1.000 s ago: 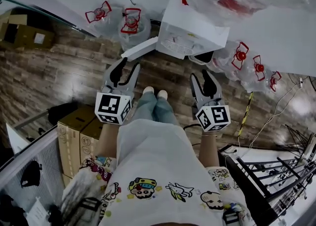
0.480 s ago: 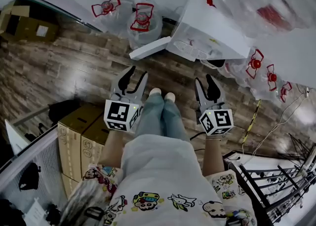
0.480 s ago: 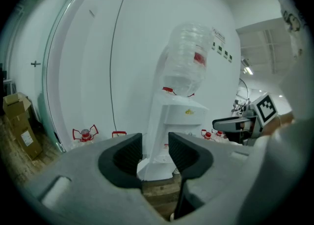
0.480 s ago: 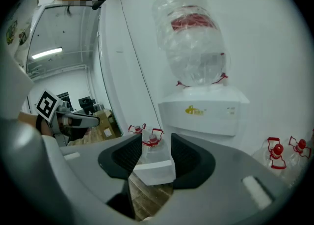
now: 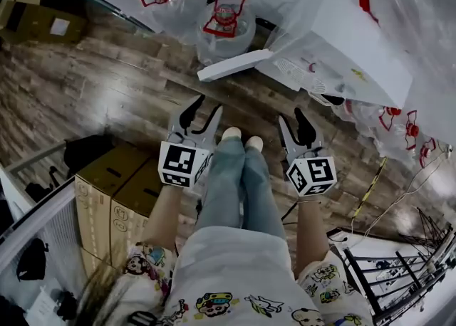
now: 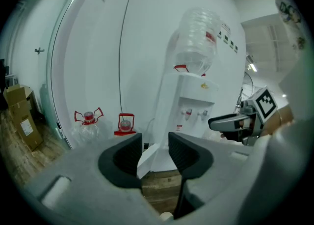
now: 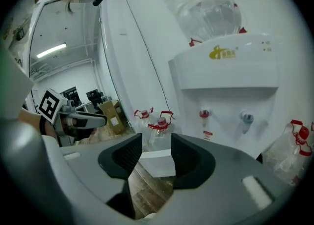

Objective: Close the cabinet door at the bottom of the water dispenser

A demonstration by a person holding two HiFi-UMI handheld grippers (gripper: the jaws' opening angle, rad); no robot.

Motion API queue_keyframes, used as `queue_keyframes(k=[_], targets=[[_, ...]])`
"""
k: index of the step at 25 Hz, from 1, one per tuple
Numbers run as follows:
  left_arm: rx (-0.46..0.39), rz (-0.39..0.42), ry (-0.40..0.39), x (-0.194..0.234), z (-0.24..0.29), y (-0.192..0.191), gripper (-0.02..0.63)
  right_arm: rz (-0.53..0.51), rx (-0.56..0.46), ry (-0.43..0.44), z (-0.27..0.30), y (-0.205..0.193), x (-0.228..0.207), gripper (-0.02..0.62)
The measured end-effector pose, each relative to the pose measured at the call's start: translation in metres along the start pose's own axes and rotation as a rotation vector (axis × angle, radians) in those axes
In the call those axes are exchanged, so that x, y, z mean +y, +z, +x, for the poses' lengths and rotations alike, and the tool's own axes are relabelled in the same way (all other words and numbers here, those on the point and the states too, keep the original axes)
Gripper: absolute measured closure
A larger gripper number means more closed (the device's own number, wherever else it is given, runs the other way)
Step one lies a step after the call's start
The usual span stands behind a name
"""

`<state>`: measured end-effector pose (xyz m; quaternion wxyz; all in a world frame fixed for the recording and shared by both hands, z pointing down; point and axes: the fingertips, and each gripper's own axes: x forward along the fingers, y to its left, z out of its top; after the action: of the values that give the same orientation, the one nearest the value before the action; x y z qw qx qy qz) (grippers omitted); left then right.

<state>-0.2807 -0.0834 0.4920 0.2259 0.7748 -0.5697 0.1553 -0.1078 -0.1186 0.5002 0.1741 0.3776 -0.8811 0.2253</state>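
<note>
The white water dispenser (image 5: 356, 47) stands against the wall with a large bottle on top (image 6: 198, 42). At its foot the white cabinet door (image 5: 235, 65) swings out to the left, open. My left gripper (image 5: 204, 107) hovers above the wood floor just short of the door's free edge, jaws apart and empty. The door (image 6: 147, 157) shows through its gap (image 6: 154, 140). My right gripper (image 5: 290, 117) hangs in front of the dispenser base, also open and empty, with the door (image 7: 157, 162) beyond its jaws (image 7: 157, 143).
Empty water bottles with red handles (image 5: 226, 22) stand left of the dispenser, more (image 5: 399, 122) to its right. Cardboard boxes (image 5: 117, 189) sit at my left, a black rack (image 5: 399, 275) at my right. The person's feet (image 5: 241, 138) are between the grippers.
Both grippers have sunk toward the floor and come nearer the dispenser's foot. The dispenser now sits further right in the head view. The jaws stand as before.
</note>
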Motion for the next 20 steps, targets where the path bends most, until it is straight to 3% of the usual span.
queue_keyframes(k=[11, 20], targets=[[0.091, 0.035, 0.039, 0.070, 0.072, -0.095, 0.428, 0.039, 0.070, 0.036, 0.054, -0.074, 0.001, 0.416], [0.237, 0.072, -0.023, 0.107, 0.126, -0.161, 0.383, 0.053, 0.093, 0.039, 0.070, -0.100, 0.000, 0.416]])
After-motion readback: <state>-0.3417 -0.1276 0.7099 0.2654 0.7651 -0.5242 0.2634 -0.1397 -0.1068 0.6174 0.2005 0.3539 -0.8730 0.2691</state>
